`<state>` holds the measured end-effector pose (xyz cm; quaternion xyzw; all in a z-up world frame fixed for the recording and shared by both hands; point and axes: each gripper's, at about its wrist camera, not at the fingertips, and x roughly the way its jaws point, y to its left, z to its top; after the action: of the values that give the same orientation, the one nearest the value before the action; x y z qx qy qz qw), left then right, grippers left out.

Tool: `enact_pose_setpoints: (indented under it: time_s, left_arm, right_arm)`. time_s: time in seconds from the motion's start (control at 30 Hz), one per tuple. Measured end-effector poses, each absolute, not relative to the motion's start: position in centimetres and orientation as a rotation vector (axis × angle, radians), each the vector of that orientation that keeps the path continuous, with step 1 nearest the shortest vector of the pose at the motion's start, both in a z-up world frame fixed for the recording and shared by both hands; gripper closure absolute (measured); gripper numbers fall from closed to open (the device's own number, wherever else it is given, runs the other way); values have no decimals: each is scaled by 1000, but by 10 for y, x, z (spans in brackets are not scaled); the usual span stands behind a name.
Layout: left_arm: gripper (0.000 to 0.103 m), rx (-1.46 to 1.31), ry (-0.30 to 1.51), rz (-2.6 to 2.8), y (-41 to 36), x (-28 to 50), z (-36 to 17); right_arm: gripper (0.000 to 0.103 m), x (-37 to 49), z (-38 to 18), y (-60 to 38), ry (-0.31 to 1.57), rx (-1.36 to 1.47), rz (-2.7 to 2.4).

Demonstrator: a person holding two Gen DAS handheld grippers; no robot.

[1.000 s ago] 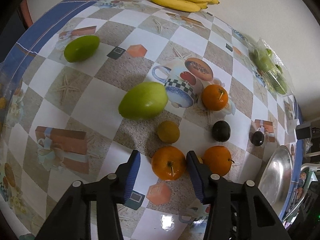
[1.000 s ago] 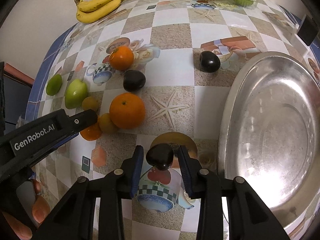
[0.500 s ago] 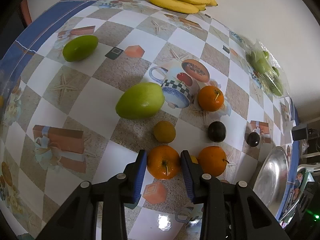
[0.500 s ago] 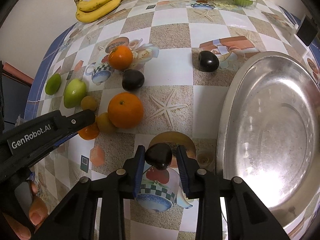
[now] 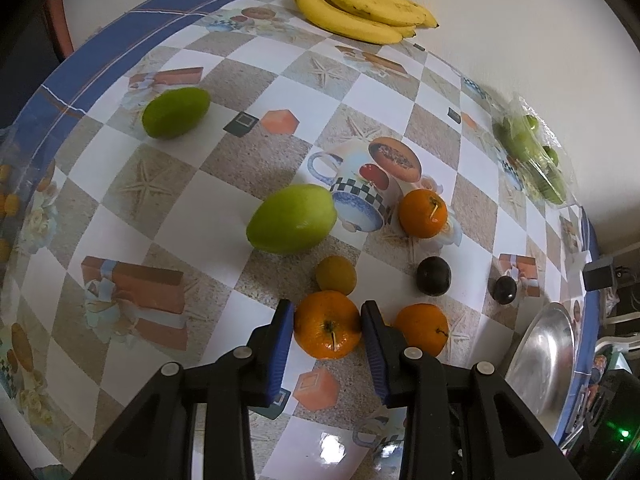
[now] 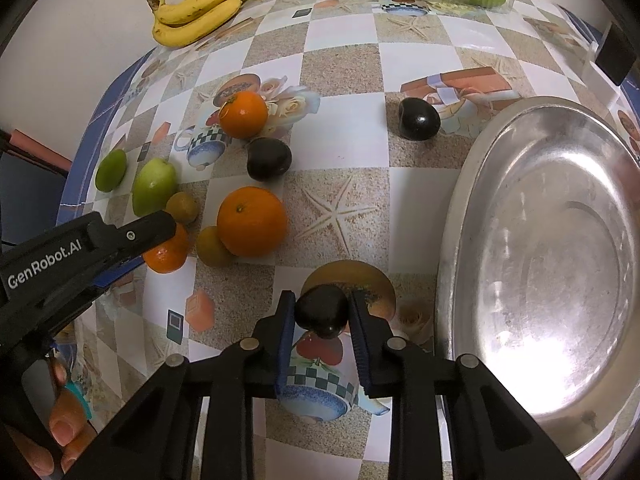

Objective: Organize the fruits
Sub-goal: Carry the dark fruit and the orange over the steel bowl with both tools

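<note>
The dark plum [image 6: 321, 311] is sitting pinched between the right gripper [image 6: 322, 322] pads, just beside the steel tray [image 6: 536, 264], so it's probably heading in there. Meanwhile the left gripper [image 5: 327, 334] is clamping an orange [image 5: 328, 330] low over the checkered tablecloth [image 5: 248, 184], next to another orange [image 5: 421, 329] and a yellowish little fruit [image 5: 336, 275]. Looks like it's grabbing two at once to save trips.

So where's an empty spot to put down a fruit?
Inside the silver tray, which holds nothing. Also the bare checks between the bananas and the small green fruit. It's crowded around the oranges and dark plums.
</note>
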<state>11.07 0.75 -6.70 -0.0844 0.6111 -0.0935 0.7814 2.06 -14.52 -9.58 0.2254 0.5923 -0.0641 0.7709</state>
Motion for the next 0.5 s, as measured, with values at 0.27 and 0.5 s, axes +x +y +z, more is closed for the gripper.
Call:
enact_pose_setpoints:
  time_s: [0.27, 0.5]
  left_arm:
    - [66, -174, 1305, -183, 9, 110, -62]
    - [66, -165, 1281, -166, 10, 111, -55]
  right_arm:
    - [76, 19, -95, -149, 1279, 517, -135]
    - [76, 15, -93, -153, 1271, 532, -150]
